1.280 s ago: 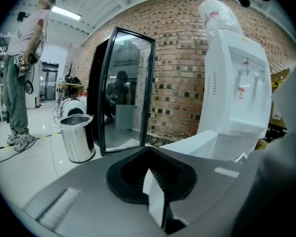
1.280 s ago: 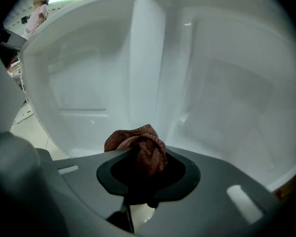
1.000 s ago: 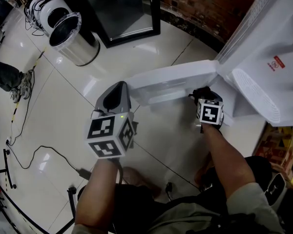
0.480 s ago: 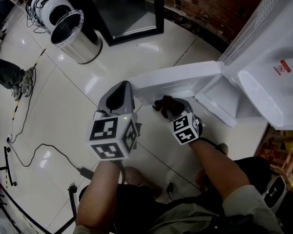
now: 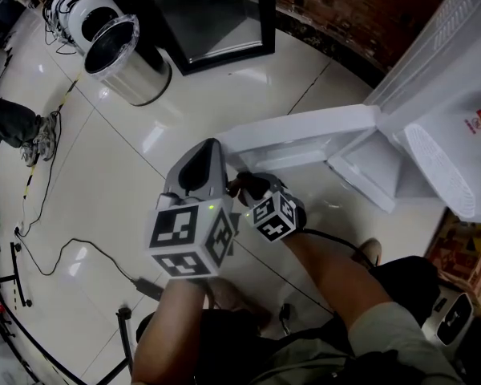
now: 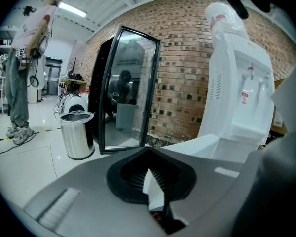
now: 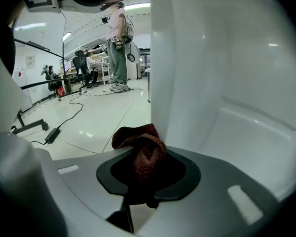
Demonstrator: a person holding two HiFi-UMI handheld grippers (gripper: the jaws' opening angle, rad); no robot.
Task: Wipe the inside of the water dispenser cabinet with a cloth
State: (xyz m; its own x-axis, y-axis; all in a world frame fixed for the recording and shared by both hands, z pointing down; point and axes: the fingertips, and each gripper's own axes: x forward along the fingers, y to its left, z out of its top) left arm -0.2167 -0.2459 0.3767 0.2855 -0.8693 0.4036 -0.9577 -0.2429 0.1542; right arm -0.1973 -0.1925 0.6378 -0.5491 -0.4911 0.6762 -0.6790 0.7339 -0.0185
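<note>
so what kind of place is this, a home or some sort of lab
Probably a lab or workshop rather than a home: a bare brick wall, a glossy tiled floor with a power cable trailing across it, and an office chair among desks in the background.

You stand on a glossy white tiled floor (image 5: 104,175) that mirrors the bright ceiling strip lights (image 6: 71,9). Ahead of you runs a red brick wall (image 5: 337,6). A tall black-framed cabinet with a glass door (image 5: 216,14) stands against it, and a round, shiny steel bin (image 5: 140,79) sits just beside the cabinet. A black cable with its power brick (image 7: 53,135) trails across the tiles. Farther off are desks with black office chairs (image 7: 84,63), and a person in grey trousers (image 6: 19,83) stands there.
</note>
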